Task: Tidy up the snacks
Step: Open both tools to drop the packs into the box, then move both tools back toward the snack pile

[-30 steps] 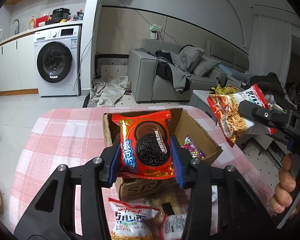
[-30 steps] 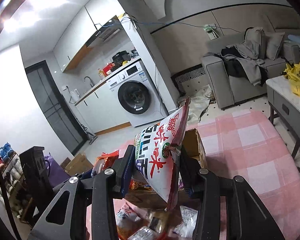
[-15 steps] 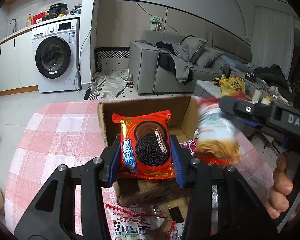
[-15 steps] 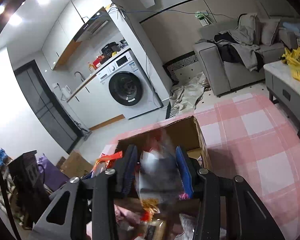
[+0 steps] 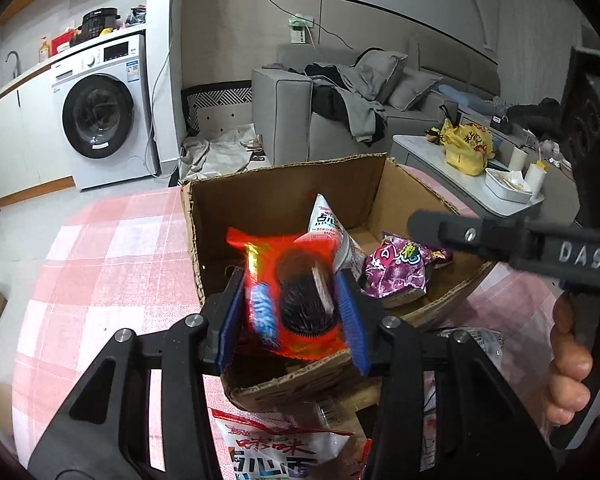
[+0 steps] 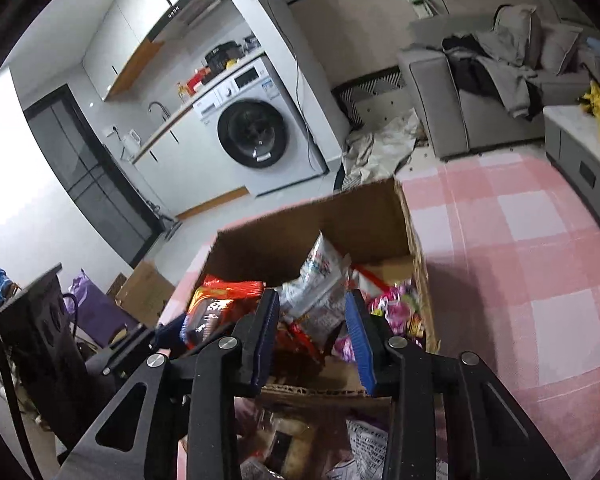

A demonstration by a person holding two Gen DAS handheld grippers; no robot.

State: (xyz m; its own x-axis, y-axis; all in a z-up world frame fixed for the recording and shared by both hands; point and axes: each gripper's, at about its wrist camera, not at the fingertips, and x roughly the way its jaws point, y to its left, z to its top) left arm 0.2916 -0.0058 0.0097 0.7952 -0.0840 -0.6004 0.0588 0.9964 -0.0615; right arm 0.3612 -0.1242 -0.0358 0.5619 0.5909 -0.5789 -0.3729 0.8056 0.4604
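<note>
So far a purple packet (image 5: 396, 272) lies in the cardboard box (image 5: 284, 196); each hand-held gripper pinches a snack over it, left (image 5: 292, 312) a cookie pack (image 5: 292, 300), right (image 6: 312, 332) a white bag (image 6: 320, 280); more packets (image 5: 268, 452) wait on the worktop (image 5: 112, 264).

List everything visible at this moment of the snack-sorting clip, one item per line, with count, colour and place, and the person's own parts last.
cardboard box: one, brown, open on the table
cookie packet: one, red-orange, between the left gripper's pads over the box's near edge
noodle snack bag: one, white and red, in the right gripper, inside the box
candy bag: one, purple, lying in the box
loose snack packets: several, mostly white and red, on the table before the box
tablecloth: one, pink and white check
washing machine: one, white, far left
sofa: one, grey, clothes heaped on it
plastic bag: one, yellow, on the side table
left gripper: black, blue pads, clamped on the cookie packet
right gripper: black, blue pads, clamped on the noodle snack bag
hand: one, on the right gripper's handle
</note>
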